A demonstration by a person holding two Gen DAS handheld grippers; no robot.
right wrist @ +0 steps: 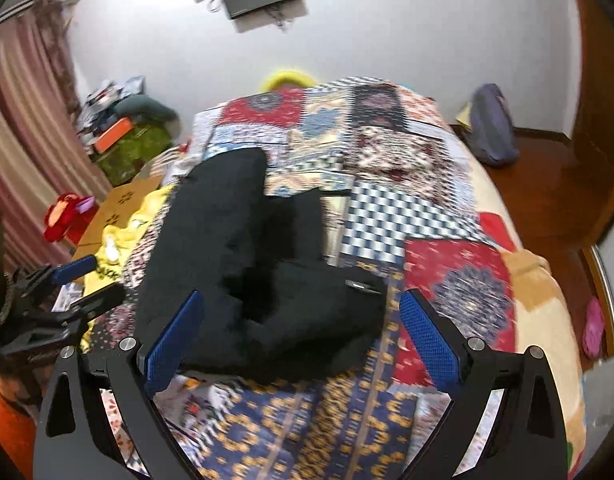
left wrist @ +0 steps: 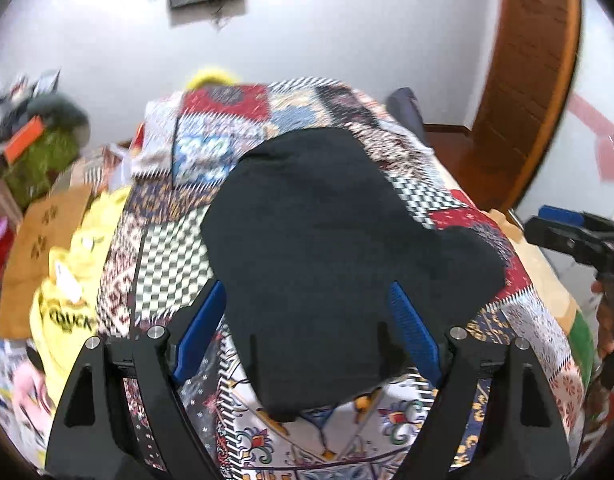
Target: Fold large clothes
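black gripper (left wrist: pixel 307 312) arms, blue ribbed pads (left wrist: pixel 413 332), silver screws (left wrist: pixel 458 333).

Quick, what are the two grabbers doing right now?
Left gripper: open, holding nothing, black garment lies below.
Right gripper: open, holding nothing.

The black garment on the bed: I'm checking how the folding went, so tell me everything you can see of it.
The black garment is a large, dark, soft-looking piece, matte and plain, with no print visible. It lies bunched in a thick, lumpy, uneven heap on the patchwork bedspread, one long part running toward the far side and a broader part nearest the cameras. A small pale detail shows near its right edge. Both tongs, left and right, stand open around its near end, their blue pads not pressing it.
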